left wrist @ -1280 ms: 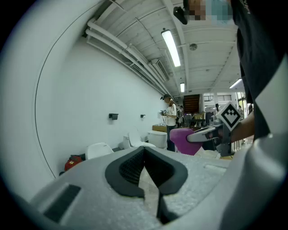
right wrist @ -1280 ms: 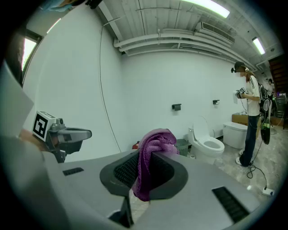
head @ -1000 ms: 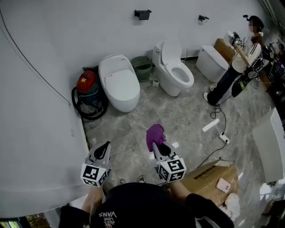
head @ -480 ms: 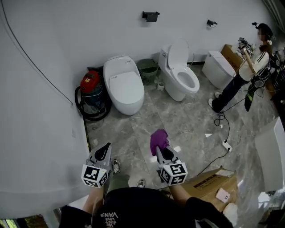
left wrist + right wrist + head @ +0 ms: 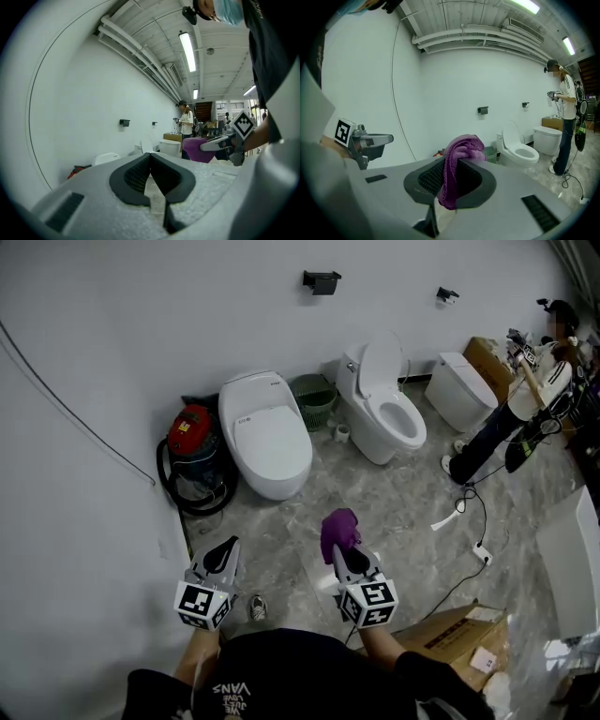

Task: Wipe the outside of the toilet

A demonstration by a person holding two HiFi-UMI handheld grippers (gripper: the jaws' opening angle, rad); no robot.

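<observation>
Walking in, both sets of jaws out ahead of me. My right gripper (image 5: 345, 557) is clamped tight on the purple cloth (image 5: 338, 529), which is bunched over the tips with a tail hanging down between the pads. My left gripper (image 5: 225, 554) is pressed closed on nothing at all.

Over the last second the toilets have slid down the head view towards my jaws, so I reckon I'm closing in, but nothing has been wiped yet and bare floor (image 5: 375, 493) separates cloth from porcelain.

Straight past the left jaws sits the closed-lid toilet (image 5: 265, 432), with a red vacuum (image 5: 192, 432) on its outer side. Beyond the right jaws stands the open-lid toilet (image 5: 384, 409), with a green bin (image 5: 316, 393) between the two. Further off, out past the right jaws, there's a third toilet (image 5: 459, 385) and a person (image 5: 525, 390).

Which bowl I'm meant to wipe, I can't tell. Their wall-side flanks are hidden from here, and the cloth covers my right pads.
</observation>
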